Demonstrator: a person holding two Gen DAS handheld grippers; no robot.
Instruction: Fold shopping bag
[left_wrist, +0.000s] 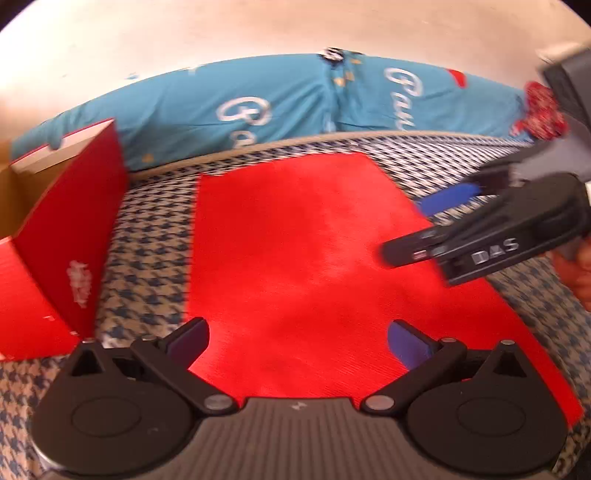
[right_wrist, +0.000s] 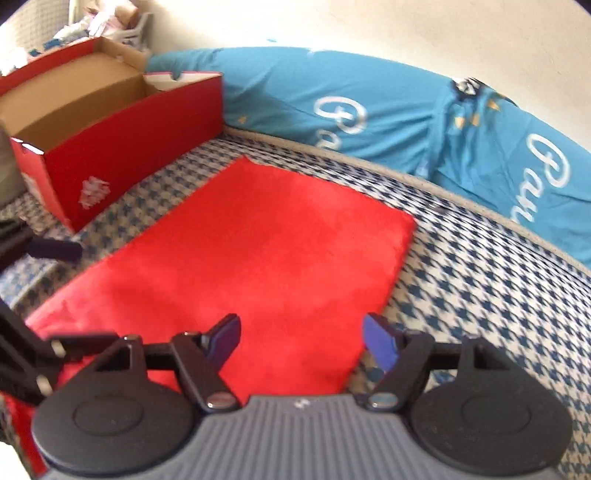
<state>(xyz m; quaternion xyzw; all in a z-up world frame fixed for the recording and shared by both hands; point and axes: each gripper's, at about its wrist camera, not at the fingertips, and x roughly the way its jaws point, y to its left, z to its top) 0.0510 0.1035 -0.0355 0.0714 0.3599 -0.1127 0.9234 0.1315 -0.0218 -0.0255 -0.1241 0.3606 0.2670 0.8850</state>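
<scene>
Houndstooth bedding (right_wrist: 461, 280) in blue and white covers the bed on which everything lies, with a plain pale wall behind and turquoise pillows (right_wrist: 369, 110) with white script lined along the far edge. An open red shoebox (right_wrist: 129, 147) stands to the left, well clear of the work area, its cardboard interior showing nothing inside.

Spread flat on the bedding is the red shopping bag (left_wrist: 295, 240), a smooth rectangle with straight edges and square far corners; no handles can be made out. Lying flat like this gives clean edges to grip and a firm, even base for a crease. Whether it is one layer or already doubled over cannot be told, so the scene fits both a bag laid out for folding and one pressed down after a fold.

Over the bag's near edge hovers the left hand-held gripper (left_wrist: 297, 341), jaws spread wide and holding nothing. Near the bag's right edge, the right hand-held gripper (right_wrist: 301, 338) is likewise wide open and empty. One to each side suits lifting the bag evenly.
</scene>
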